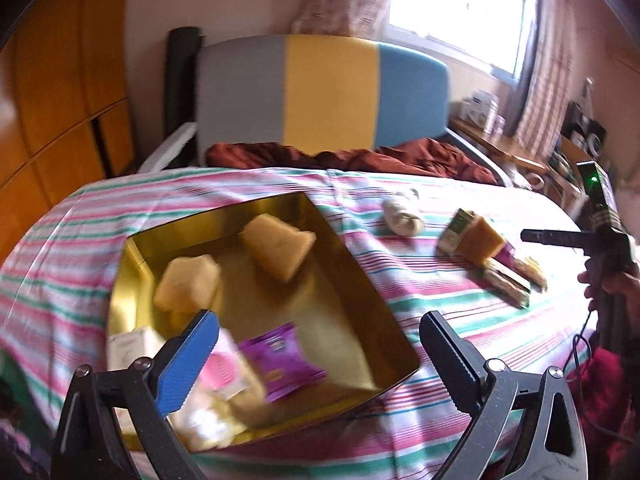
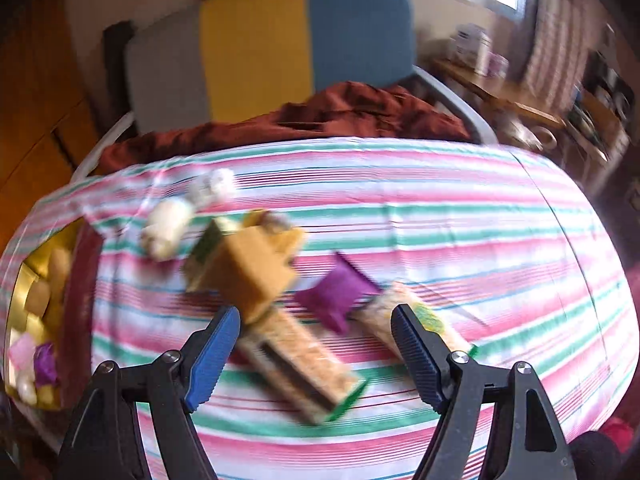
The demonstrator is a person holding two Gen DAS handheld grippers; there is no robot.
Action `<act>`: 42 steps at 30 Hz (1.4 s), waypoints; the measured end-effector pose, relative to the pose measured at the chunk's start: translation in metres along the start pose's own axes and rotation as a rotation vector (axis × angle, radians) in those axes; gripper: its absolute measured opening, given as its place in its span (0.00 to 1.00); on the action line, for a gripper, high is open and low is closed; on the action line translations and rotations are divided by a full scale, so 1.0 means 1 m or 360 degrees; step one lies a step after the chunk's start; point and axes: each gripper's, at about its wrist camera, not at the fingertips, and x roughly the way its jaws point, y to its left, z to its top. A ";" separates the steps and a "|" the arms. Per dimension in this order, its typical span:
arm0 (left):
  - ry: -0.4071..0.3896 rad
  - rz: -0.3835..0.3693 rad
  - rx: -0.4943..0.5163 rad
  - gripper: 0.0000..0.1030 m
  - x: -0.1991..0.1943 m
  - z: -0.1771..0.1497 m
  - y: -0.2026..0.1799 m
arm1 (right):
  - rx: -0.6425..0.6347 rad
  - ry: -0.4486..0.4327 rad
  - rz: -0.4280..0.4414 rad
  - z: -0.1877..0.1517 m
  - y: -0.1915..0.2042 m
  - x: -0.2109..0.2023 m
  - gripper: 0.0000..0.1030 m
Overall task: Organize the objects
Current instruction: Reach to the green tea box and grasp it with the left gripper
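Partly blurred: snacks in gold tin [image 1: 352,276]; tin [image 2: 20,280] cut off.

One gold tin [image 1: 372,280], two purple packets [image 1: 280,360] [image 2: 336,292], two tan sponges [image 1: 278,246] [image 1: 188,284], one white bundle [image 1: 402,216]

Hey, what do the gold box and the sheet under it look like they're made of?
The gold box looks like thin metal, probably tin: its inner walls are shiny and mirror the snacks inside, with crisp folded corners. The striped sheet looks like woven cotton or similar fabric: matte, with soft creases. The blur leaves both uncertain.
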 end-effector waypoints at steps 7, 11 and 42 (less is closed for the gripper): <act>0.0057 -0.0042 0.0200 1.00 0.033 0.029 -0.056 | 0.0400 0.0006 0.0094 -0.007 -0.058 0.007 0.77; 0.0131 -0.0074 0.0289 1.00 0.063 0.043 -0.087 | 0.0420 0.0021 0.0109 -0.008 -0.061 0.005 0.77; 0.0442 -0.0213 0.0813 0.74 0.225 0.087 -0.183 | -0.0124 0.0434 0.0105 -0.025 0.003 0.064 0.78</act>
